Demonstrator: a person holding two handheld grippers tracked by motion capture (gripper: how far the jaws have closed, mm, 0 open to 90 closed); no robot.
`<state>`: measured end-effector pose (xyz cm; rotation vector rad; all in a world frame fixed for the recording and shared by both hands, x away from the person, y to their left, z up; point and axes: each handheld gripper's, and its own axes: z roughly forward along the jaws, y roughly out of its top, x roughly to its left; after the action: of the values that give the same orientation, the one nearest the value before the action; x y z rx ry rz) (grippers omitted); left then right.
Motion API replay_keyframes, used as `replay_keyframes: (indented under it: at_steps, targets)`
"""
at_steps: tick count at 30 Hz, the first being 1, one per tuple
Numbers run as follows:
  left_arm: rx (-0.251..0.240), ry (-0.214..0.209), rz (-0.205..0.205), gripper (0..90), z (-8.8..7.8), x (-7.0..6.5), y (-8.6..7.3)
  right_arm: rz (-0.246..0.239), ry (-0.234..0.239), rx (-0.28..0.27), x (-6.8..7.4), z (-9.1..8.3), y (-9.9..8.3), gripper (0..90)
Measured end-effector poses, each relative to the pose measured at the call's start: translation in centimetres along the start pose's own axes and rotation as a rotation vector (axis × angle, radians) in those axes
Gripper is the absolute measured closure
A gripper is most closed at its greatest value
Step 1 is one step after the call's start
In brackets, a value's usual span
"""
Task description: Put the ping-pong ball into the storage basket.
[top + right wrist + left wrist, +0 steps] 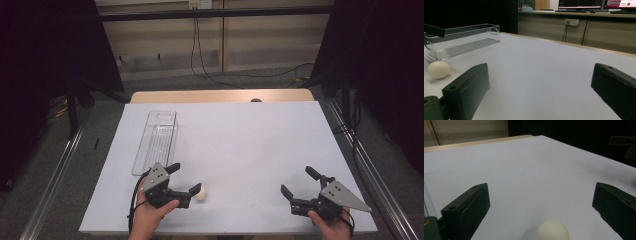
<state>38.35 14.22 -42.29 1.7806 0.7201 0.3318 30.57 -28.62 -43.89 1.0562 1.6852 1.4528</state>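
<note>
1. Spreading wide, the left gripper [186, 178] has its jaws well apart and grips nothing; it lies low over the white table cover [250, 140], near the front edge
2. Just ahead of it sits the egg [200, 193], pale and oval, on the cover; in the left gripper view the egg [553, 230] lies between the two jaws, closer to the camera than their tips, and I cannot tell whether either jaw touches it
3. Judging by its look, the egg is light, smooth and brittle, and being round it would roll at a nudge; the best hold is across its widest part, with the pads closing slowly and squarely and only light pressure
4. Beyond the left gripper, the clear plastic tray [156, 141] runs lengthwise toward the far edge, its near end just beside the gripper; it seems the likely place for the egg
5. Well apart, at the front right of the cover, the right gripper [298, 184] is likewise wide open and holds nothing
</note>
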Motion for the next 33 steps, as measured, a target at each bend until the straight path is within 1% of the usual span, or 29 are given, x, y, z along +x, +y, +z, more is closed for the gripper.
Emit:
replay_keyframes:
  at_steps: [1,3,4,6,8,9,15,18,21,22,23,27,28,30,31,32,33]
  targets:
    - [-0.007,-0.002,-0.009,1.4,0.1,-0.1,0.0,0.000,-0.001,0.000,0.0,0.0,0.0,1.2]
    - [0.000,-0.003,0.002,1.4,0.1,0.0,-0.1,-0.001,-0.003,-0.002,0.0,0.0,0.0,1.2]
    - [0.010,-0.001,-0.002,1.4,0.1,-0.1,-0.1,-0.001,-0.003,-0.002,0.0,0.0,0.0,1.2]
    - [0.004,-0.009,-0.001,1.4,0.2,-0.1,-0.1,-0.001,-0.002,-0.001,0.0,0.0,0.0,1.2]
    - [0.013,-0.006,0.004,1.4,0.3,-0.1,-0.1,-0.001,-0.001,-0.001,0.0,0.0,0.0,1.2]
    - [0.014,-0.013,-0.001,1.5,0.4,-0.2,-0.1,-0.002,0.000,-0.001,0.0,0.0,0.0,1.2]
    - [0.036,-0.011,0.015,1.6,0.5,-0.2,-0.2,-0.002,0.000,-0.003,0.0,0.0,0.0,1.2]
    - [0.037,-0.015,0.004,1.8,0.6,-0.3,-0.2,-0.002,0.002,-0.005,0.0,0.1,0.0,1.2]
    - [0.046,-0.013,0.012,1.9,0.7,-0.3,-0.2,-0.001,0.001,-0.003,0.0,0.1,0.0,1.2]
    - [0.046,-0.015,0.005,1.9,0.8,-0.3,-0.2,-0.001,0.002,-0.005,0.0,0.1,0.0,1.2]
    - [0.051,-0.018,0.010,1.9,0.8,-0.3,-0.2,-0.001,0.001,-0.005,0.0,0.1,0.0,1.2]
    - [0.062,-0.013,0.005,1.9,0.9,-0.3,-0.3,0.003,0.002,-0.004,0.1,0.2,0.0,1.3]
    - [0.054,-0.021,0.005,1.9,1.0,-0.3,-0.3,0.000,0.004,-0.004,0.1,0.2,0.0,1.2]
    - [0.069,-0.015,0.012,1.9,1.0,-0.4,-0.3,-0.002,0.001,-0.003,0.1,0.2,0.0,1.3]
    - [0.066,-0.020,0.007,1.9,1.1,-0.4,-0.3,-0.003,0.001,-0.004,0.0,0.2,0.0,1.2]
    - [0.068,-0.020,0.012,1.9,1.1,-0.4,-0.3,0.001,-0.002,-0.005,0.1,0.2,0.0,1.3]
    - [0.074,-0.016,0.005,1.9,1.2,-0.5,-0.3,-0.004,0.001,-0.005,0.0,0.2,0.0,1.2]
